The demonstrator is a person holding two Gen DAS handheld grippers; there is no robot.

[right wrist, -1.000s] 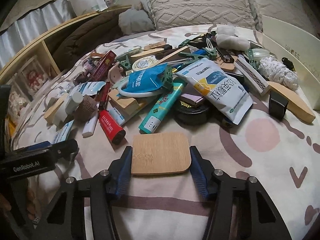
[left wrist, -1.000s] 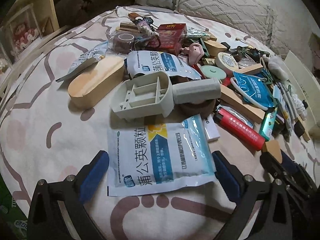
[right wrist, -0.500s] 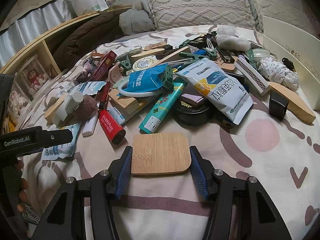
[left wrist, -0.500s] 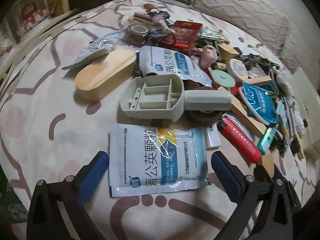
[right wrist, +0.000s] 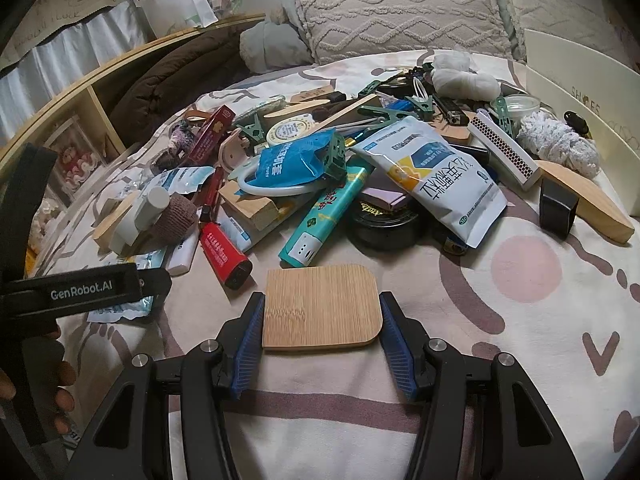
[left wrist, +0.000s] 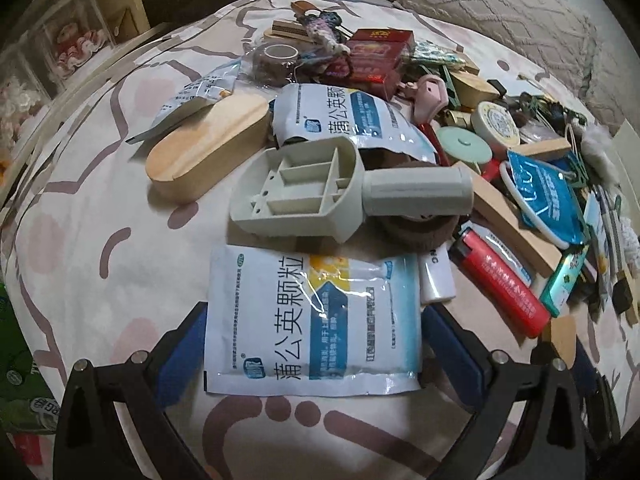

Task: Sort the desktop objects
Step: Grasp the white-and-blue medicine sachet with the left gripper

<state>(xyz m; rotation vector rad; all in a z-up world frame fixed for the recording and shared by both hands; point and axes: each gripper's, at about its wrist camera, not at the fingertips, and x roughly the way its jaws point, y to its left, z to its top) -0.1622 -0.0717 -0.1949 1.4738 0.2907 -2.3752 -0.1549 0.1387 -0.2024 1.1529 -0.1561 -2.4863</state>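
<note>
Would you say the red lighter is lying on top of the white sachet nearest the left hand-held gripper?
No, the red lighter lies on the bedspread to the right of the sachet, apart from it.

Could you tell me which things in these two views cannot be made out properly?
- Brown roll, left wrist view: mostly hidden under the grey plastic tool.
- Black round tin, right wrist view: its lid is covered by the white sachet and the teal tube.
- Left hand-held gripper, right wrist view: its fingertips are cut off; only its side shows.
</note>
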